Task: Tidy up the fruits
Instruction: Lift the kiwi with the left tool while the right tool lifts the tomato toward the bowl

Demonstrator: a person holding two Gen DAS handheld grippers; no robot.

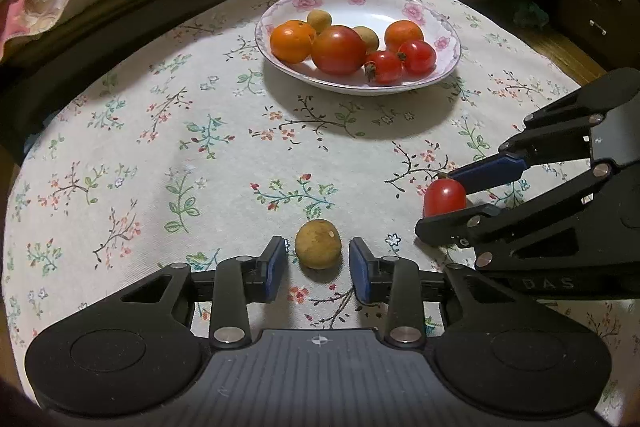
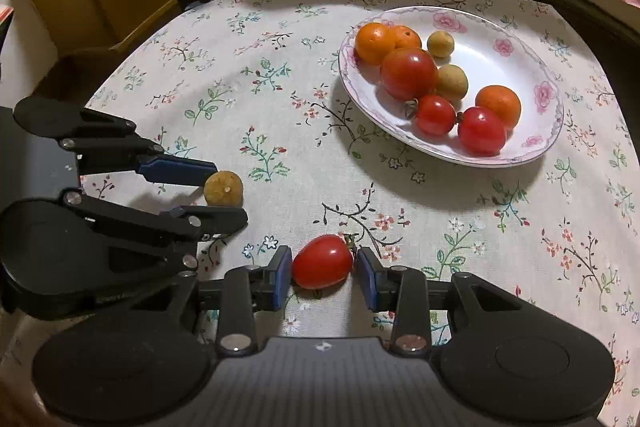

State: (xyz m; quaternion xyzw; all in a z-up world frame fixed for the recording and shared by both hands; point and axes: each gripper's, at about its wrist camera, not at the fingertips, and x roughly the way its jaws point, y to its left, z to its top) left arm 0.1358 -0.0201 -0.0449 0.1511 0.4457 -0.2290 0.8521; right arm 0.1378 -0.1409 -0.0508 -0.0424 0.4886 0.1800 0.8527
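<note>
Floral tablecloth (image 1: 168, 147) under plate (image 1: 448, 67), fruits.

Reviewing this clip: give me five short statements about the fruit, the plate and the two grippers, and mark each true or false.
1. The left gripper brackets a brown longan on the tablecloth. True.
2. The right gripper brackets an orange. False: a small red tomato lies between its fingers.
3. The plate holds no fruit. False: oranges, tomatoes and longans lie in it.
4. Both loose fruits rest on the cloth, outside the plate. True.
5. The left gripper is clamped tight on the longan. False: gaps show on both sides of it.
</note>
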